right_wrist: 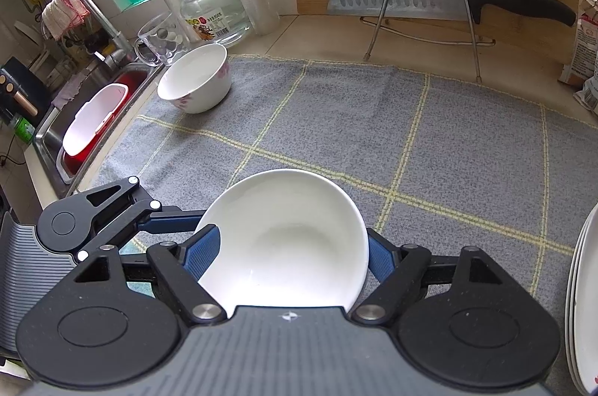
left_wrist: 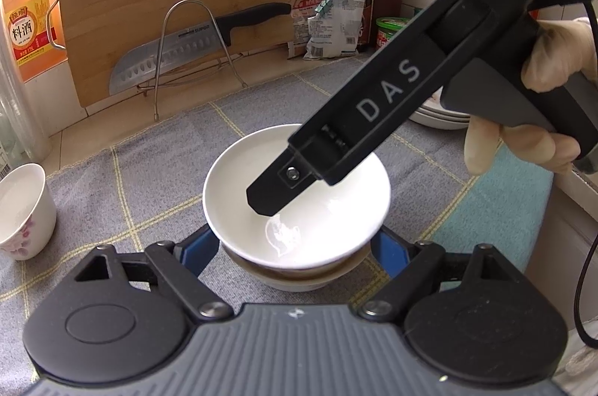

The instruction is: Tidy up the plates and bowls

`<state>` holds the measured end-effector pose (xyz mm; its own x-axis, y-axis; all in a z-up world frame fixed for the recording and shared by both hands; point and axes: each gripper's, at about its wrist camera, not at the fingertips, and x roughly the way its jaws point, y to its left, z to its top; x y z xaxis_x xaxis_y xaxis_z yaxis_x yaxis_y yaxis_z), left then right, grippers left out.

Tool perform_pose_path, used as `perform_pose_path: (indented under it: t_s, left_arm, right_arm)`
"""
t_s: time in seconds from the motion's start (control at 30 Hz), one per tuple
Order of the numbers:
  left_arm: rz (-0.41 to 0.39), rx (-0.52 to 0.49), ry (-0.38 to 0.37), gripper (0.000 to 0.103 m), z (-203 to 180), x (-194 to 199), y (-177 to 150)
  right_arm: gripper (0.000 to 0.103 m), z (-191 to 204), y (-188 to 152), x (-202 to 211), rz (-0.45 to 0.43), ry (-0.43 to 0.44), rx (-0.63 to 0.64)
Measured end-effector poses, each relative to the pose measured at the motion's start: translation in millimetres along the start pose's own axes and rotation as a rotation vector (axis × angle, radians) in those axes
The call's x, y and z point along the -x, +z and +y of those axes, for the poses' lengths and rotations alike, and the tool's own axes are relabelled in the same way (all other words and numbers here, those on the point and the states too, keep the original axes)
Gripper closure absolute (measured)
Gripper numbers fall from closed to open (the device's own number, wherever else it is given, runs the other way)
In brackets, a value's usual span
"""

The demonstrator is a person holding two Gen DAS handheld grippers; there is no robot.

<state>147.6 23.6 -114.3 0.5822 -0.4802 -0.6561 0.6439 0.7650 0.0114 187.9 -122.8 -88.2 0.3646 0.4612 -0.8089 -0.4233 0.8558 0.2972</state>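
A plain white bowl (left_wrist: 299, 209) sits nested on top of a lower bowl (left_wrist: 295, 278) with a brownish rim, on the grey checked cloth (left_wrist: 142, 179). My left gripper (left_wrist: 295, 254) has its blue pads against both sides of the lower bowl. My right gripper (left_wrist: 269, 198) reaches in from the upper right, held by a gloved hand (left_wrist: 553, 59). In the right wrist view the white bowl (right_wrist: 284, 239) fills the gap of my right gripper (right_wrist: 291, 257), with a pad touching each side. The left gripper's linkage (right_wrist: 112, 220) shows at the left, its fingertips hidden behind the bowl.
A floral white bowl (right_wrist: 194, 78) stands at the cloth's far left near the sink (right_wrist: 89, 119). Stacked plates (right_wrist: 583, 302) lie at the right edge. At the back are a cutting board (left_wrist: 168, 3), a knife (right_wrist: 429, 3) on a wire rack, bottles and packets.
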Motion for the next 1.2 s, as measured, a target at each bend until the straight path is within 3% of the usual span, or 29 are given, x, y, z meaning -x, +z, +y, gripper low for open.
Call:
perform_pose_path:
  t_s: [0.2, 0.33, 0.4, 0.83, 1.2]
  left_arm:
    - [-0.001, 0.004, -0.002, 0.014, 1, -1, -1]
    - [-0.016, 0.003, -0.008, 0.01, 2, 1, 0]
    - [-0.015, -0.002, -0.004, 0.01, 1, 1, -1]
    - [-0.02, 0.011, -0.002, 0.009, 7, 17, -9]
    - [-0.035, 0.069, 0.093, 0.009, 39, 40, -22]
  right_arm:
    - [0.015, 1, -1, 0, -0.002, -0.004, 0.005]
    - [0.002, 1, -2, 2, -0.021, 0.001, 0.004]
    - [0.001, 2, -2, 3, -0.033, -0.004, 0.007]
    - [0.0, 17, -3, 12, -0.113, -0.061, 0.079]
    - [0.0, 38, 8, 16, -0.171, -0.147, 0.146]
